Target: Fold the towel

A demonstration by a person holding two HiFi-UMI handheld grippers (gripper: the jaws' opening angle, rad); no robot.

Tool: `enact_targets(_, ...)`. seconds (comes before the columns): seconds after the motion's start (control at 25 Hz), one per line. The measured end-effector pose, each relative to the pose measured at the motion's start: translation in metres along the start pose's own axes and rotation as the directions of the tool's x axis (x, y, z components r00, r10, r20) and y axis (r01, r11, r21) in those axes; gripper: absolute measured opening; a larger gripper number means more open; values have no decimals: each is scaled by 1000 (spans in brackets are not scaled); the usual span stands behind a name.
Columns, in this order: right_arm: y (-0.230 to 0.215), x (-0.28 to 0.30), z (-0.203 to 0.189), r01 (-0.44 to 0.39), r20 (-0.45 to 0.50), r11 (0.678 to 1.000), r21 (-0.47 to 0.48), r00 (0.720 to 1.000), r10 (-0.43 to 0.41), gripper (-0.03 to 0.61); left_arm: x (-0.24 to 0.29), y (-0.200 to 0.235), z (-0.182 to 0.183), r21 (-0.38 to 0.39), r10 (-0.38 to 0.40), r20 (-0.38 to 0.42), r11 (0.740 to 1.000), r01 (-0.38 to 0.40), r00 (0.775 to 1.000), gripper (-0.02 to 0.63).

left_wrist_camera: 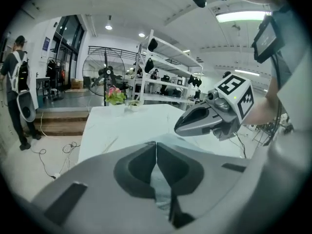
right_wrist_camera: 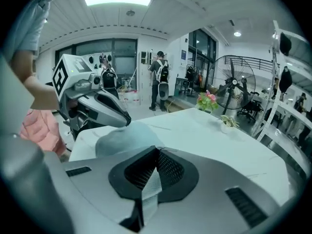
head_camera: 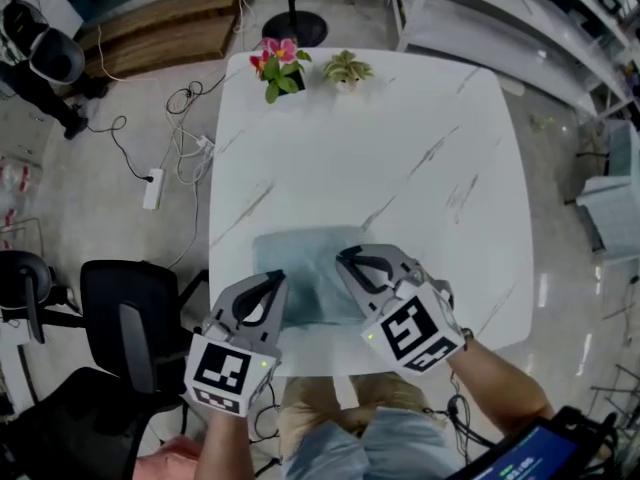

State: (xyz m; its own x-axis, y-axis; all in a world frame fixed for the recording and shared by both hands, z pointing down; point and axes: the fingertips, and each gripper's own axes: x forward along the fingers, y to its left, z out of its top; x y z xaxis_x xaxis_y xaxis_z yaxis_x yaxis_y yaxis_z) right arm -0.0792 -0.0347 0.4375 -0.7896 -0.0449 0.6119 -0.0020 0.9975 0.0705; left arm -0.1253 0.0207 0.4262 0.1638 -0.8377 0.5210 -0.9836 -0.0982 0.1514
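A light blue-grey towel [head_camera: 300, 260] lies flat on the white marble table [head_camera: 400, 168], close to its near edge. My left gripper [head_camera: 276, 279] is at the towel's near left part and my right gripper [head_camera: 344, 257] at its near right part. In the left gripper view the jaws [left_wrist_camera: 156, 144] are shut with a strip of towel [left_wrist_camera: 187, 141] pinched between them. The right gripper view shows the same: its jaws [right_wrist_camera: 158, 150] are shut on a fold of the towel [right_wrist_camera: 126, 135]. Each gripper appears in the other's view, the right gripper [left_wrist_camera: 214, 113] and the left gripper [right_wrist_camera: 97, 106].
A pot of pink flowers [head_camera: 280, 68] and a small green plant [head_camera: 347, 70] stand at the table's far edge. A black chair [head_camera: 125, 318] is left of the table, with a power strip [head_camera: 153, 188] and cables on the floor. A person [right_wrist_camera: 160, 79] stands far off.
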Motion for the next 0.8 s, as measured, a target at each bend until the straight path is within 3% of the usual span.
enact_targets(0.24, 41, 8, -34, -67, -91, 996, -63, 994, 61, 18, 4, -25, -60, 114, -27, -156, 992, 45, 987, 9)
enact_targets(0.4, 43, 9, -51, -70, -100, 995, -69, 993, 63, 18, -3, -22, -74, 38, -64, -134, 997, 70, 989, 8)
enact_targets(0.68, 40, 10, -57, -79, -91, 995, -58, 993, 74, 18, -6, -18, -78, 4, -76, -125, 997, 77, 989, 8)
enact_targets(0.8, 40, 1, -35, -84, -36, 995, -60, 996, 82, 18, -11, -20, -64, 28, -51, -104, 998, 54, 993, 8)
